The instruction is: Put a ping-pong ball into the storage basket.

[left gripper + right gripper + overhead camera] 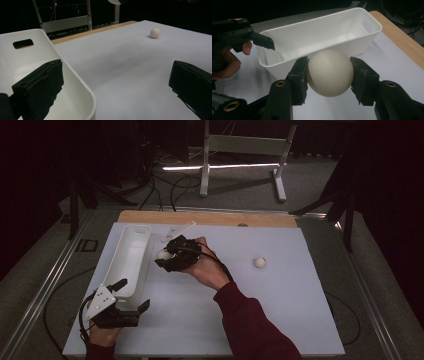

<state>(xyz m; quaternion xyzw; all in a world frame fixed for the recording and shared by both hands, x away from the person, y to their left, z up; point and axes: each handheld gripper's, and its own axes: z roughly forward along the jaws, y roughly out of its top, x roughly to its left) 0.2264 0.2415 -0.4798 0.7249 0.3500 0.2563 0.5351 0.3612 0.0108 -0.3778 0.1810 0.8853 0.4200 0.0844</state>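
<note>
My right gripper (329,72) is shut on a white ball (329,72), both pads pressed on its sides. From above, that gripper (161,257) holds the ball (162,254) just right of the long white bin (125,262), above the mat. The bin (317,40) lies right behind the held ball and looks empty. A second white ball (259,262) rests on the mat to the right, also seen far off as a small ball (155,32). My left gripper (133,294) stands open at the bin's near end, one jaw over the bin (75,82), the other outside it.
A white mat (280,310) covers the table, with a wooden strip (210,217) along the far edge. A white flat piece (177,231) lies beside the bin's far end. Cables and a metal stand (242,150) are on the floor beyond.
</note>
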